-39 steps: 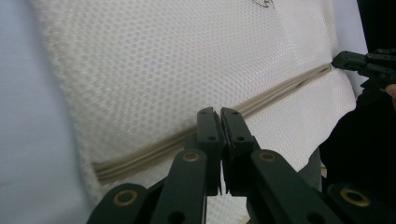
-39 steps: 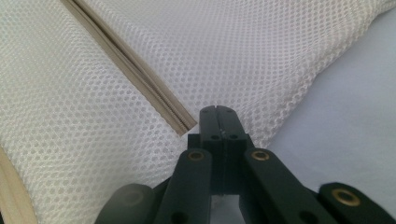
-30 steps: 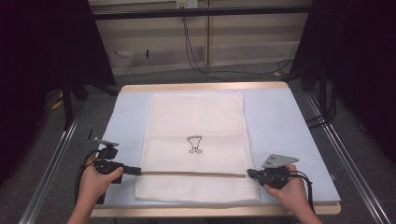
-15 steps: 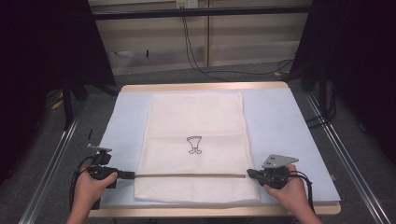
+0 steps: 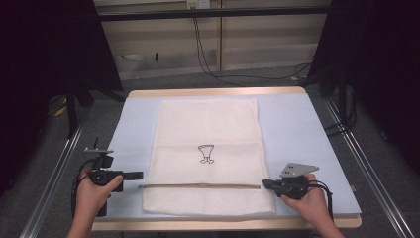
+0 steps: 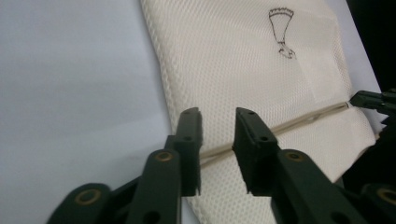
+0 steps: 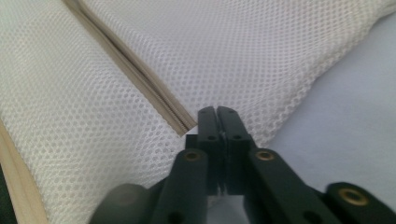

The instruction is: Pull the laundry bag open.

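A cream mesh bag (image 5: 208, 148) with a small black drawing lies flat on the pale blue table mat (image 5: 302, 134). A tan zipper (image 5: 198, 186) runs across it near the front. My left gripper (image 5: 139, 175) is open just off the bag's left edge, at the zipper's left end. In the left gripper view, my left gripper (image 6: 217, 116) has nothing between its jaws, and the zipper (image 6: 299, 122) passes behind them. My right gripper (image 5: 265, 183) is at the zipper's right end. In the right gripper view, my right gripper (image 7: 217, 112) is shut there on the mesh (image 7: 116, 70) at the bag's edge.
Metal rails (image 5: 57, 173) run along both sides of the table. Cables (image 5: 213, 64) trail on the floor behind it. The wooden front edge (image 5: 223, 223) is close below the bag. Bare mat lies left and right of the bag.
My left hand and gripper have drawn back a little to the left, off the bag's edge. The right gripper and the bag have stayed put.
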